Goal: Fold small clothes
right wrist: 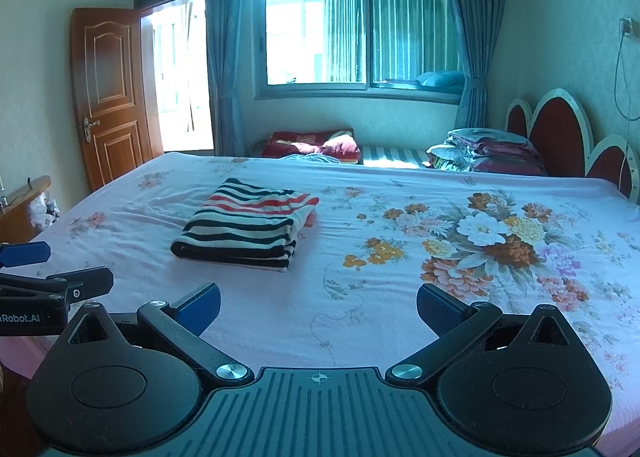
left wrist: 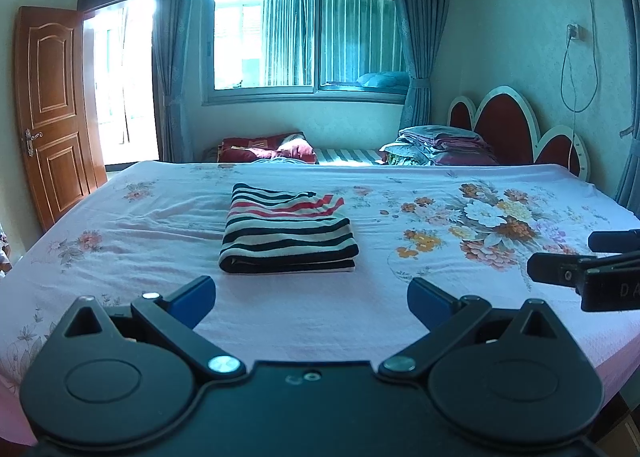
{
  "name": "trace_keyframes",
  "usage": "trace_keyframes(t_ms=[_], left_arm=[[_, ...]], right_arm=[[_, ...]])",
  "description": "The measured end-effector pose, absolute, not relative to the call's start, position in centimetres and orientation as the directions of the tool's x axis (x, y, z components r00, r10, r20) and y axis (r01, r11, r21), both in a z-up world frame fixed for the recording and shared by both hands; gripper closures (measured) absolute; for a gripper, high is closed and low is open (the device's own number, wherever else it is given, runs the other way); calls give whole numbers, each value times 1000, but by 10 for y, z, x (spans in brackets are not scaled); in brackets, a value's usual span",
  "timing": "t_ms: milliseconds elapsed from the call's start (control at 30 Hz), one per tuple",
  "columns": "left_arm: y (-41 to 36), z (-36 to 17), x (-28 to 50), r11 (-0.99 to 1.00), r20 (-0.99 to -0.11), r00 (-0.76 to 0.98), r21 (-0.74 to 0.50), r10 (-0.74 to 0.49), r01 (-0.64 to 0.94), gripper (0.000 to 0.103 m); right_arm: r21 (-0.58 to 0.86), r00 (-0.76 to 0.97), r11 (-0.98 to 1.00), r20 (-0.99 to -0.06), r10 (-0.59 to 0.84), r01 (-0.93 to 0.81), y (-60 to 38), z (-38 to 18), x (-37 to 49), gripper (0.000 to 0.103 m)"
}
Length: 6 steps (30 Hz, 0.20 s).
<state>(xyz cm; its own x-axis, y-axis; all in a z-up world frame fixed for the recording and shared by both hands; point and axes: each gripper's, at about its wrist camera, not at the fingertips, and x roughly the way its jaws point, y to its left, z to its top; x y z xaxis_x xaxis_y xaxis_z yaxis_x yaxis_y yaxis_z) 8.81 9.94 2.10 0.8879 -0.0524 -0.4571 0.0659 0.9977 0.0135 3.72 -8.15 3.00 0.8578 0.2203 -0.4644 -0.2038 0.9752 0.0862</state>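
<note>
A black, white and red striped garment lies folded into a neat rectangle on the pink floral bed sheet; it also shows in the right wrist view. My left gripper is open and empty, just in front of the garment and apart from it. My right gripper is open and empty, in front and to the right of the garment. The right gripper also shows in the left wrist view, and the left gripper in the right wrist view.
Stacked bedding and a red headboard stand at the bed's far right. A red cushion lies below the window. A wooden door stands open at the left. A wooden piece of furniture sits by the bed's left edge.
</note>
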Motion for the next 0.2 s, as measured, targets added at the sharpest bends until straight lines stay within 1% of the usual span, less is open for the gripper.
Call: trace_keyframes(t_ms=[200], left_arm=[[97,20,90,999,-466,884,11,-40,50,1]], right_arm=[[87,853,973,-469,230,-214,-81,28,38,0]])
